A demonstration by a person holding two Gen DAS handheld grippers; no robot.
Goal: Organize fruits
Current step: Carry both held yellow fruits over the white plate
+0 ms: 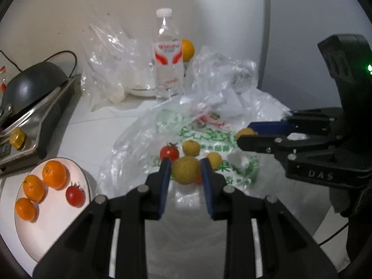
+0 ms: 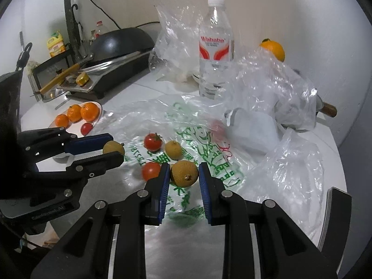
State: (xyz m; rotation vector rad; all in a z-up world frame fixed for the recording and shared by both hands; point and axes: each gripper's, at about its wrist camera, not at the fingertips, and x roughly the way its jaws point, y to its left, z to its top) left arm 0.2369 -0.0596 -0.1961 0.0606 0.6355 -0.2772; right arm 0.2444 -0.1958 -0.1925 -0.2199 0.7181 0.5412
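Note:
My left gripper (image 1: 184,164) is shut on a yellow-brown round fruit (image 1: 186,173), held just above the printed plastic bag (image 1: 204,130). My right gripper (image 2: 183,166) is shut on a second such fruit (image 2: 184,174). Each wrist view also shows the other gripper from the side, gripping its fruit: the right gripper (image 1: 247,133), the left gripper (image 2: 112,147). On the bag lie two tomatoes (image 2: 152,141) (image 2: 151,171) and a loose yellow-brown fruit (image 2: 173,149). A white plate (image 1: 53,214) at the left holds three oranges (image 1: 54,174) and one tomato (image 1: 74,195).
A water bottle (image 1: 167,55) stands at the back beside crumpled clear bags (image 1: 109,53), with an orange (image 1: 187,50) behind it. A black wok (image 1: 32,83) sits on a stove at the left. To the right lie more clear bags (image 2: 286,172) and a white container (image 2: 253,130).

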